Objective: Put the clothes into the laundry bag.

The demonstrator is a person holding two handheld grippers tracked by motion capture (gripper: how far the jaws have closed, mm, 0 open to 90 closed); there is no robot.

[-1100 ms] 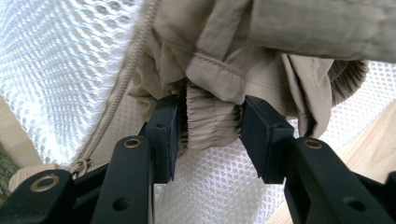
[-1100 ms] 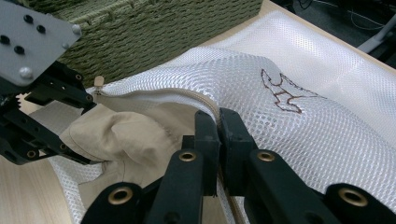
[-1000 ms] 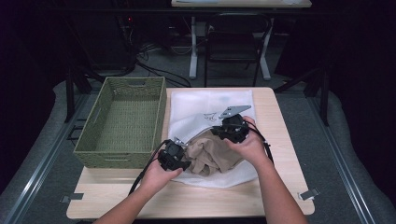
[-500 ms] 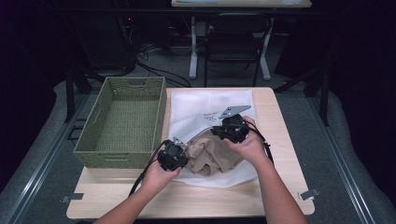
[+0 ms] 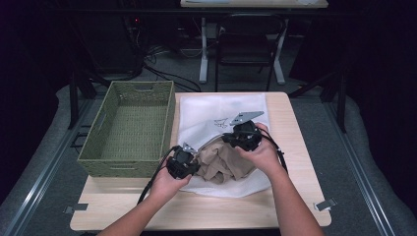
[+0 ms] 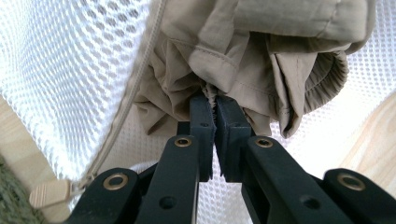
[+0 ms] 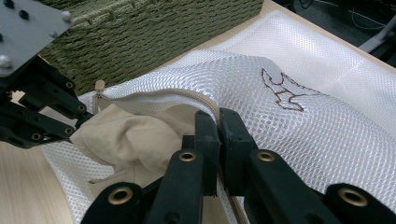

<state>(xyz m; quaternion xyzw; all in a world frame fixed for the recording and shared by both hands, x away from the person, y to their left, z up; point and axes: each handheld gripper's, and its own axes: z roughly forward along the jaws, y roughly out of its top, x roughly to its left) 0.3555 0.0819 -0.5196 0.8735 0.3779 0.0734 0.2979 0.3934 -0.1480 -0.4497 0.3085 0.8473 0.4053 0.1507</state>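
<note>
Left gripper low at 7 o'clock, jaws just closed on garment; right gripper pinches bag rim, 1 o'clock.

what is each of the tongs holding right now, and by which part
Left tongs: the tan garment, pinched at a gathered fold, jaws just closed. Right tongs: the white mesh bag, gripped at its zippered opening edge.
</note>
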